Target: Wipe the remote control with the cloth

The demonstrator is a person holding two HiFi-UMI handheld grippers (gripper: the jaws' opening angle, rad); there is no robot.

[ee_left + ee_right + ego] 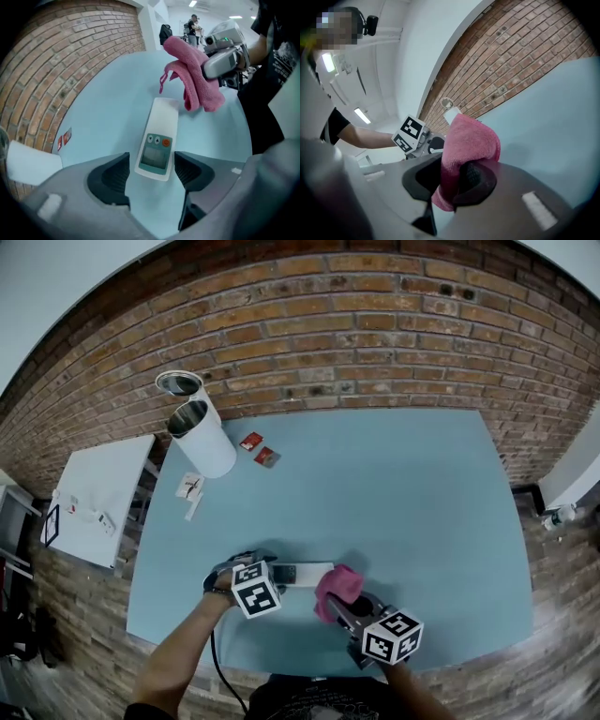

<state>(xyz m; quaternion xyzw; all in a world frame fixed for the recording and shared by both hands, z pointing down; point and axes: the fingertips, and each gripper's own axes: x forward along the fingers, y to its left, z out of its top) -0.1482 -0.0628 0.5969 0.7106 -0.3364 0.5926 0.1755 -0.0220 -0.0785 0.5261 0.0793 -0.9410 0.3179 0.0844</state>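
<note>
My left gripper (151,172) and right gripper (450,177) are grey shells with black ribbed pads (190,171), each topped by a black-and-white marker cube (255,589). Just below the left cube runs a black cable (217,664). My shirt (319,699) is black.

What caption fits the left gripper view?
Open left tongs straddle the white remote control; right tongs hold a pink cloth nearby.
</note>
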